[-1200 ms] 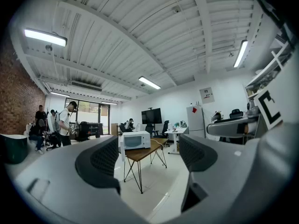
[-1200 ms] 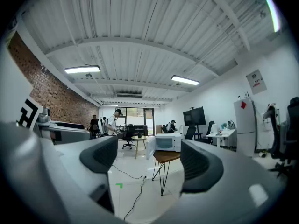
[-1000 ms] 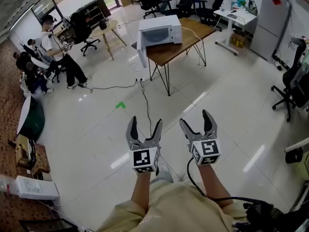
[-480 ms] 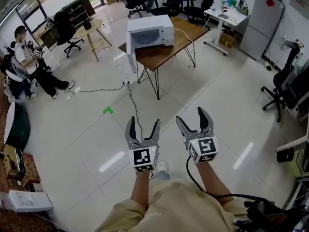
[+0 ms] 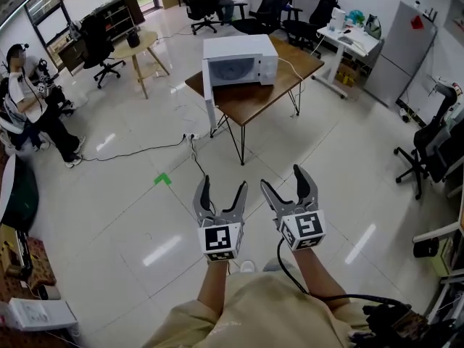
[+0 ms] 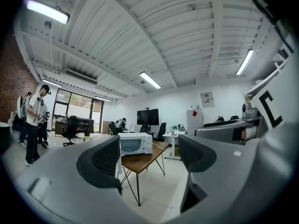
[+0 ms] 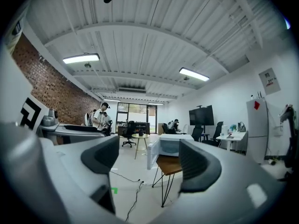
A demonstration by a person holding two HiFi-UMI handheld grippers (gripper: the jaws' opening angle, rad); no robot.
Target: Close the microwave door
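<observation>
A white microwave [image 5: 239,60] stands on a wooden table [image 5: 272,89] across the room, its door [image 5: 209,96] swung open at its left side. Both grippers hang in the air over the floor, far short of the table. My left gripper [image 5: 222,187] is open with nothing between its jaws, which are closing slightly. Beside it on the right, my right gripper [image 5: 284,180] is open and empty. The left gripper view frames the microwave [image 6: 134,143] between the jaws of the left gripper [image 6: 149,155]. In the right gripper view the microwave [image 7: 174,143] and its open door [image 7: 152,154] show between the jaws of the right gripper [image 7: 148,164].
A black cable [image 5: 194,158] runs over the tiled floor to the table's legs, near a green tape mark [image 5: 162,179]. People [image 5: 25,100] are at the far left. A round table [image 5: 141,46], a desk [image 5: 355,27], a fridge [image 5: 406,42] and an office chair [image 5: 435,143] ring the room.
The person has walked toward the table, so the microwave now looks larger and nearer. Both grippers have kept their pose side by side, jaws open.
</observation>
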